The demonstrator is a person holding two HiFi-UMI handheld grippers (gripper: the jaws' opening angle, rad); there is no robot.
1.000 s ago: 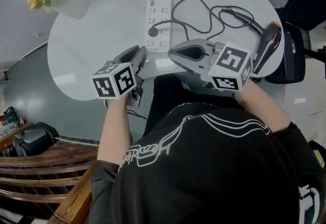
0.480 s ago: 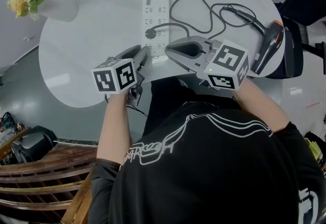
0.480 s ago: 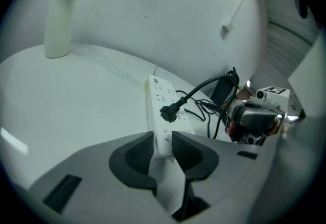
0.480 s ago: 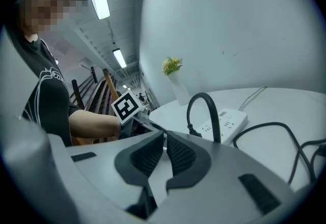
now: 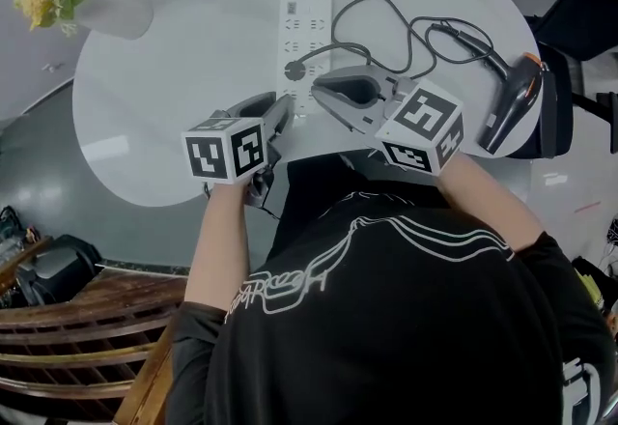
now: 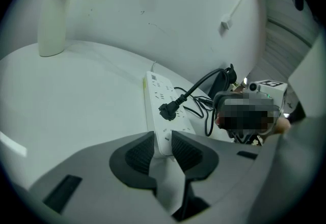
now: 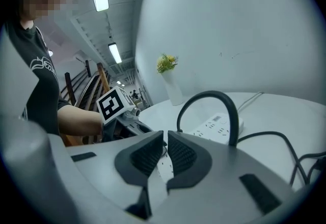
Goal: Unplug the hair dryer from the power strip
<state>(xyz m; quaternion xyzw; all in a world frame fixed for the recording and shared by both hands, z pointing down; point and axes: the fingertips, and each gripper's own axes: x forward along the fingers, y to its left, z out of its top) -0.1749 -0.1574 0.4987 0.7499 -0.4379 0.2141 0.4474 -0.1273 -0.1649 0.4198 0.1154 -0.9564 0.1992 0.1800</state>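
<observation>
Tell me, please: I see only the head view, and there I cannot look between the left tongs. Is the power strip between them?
Observer: Yes. In the left gripper view the near end of the power strip stands between the left tongs, which are closing. I cannot tell whether they press on it yet.
Operator: And the right tongs, do they hold anything?
Observer: No. In the right gripper view the right tongs are almost together, with only a narrow gap, and nothing is in it.
</observation>
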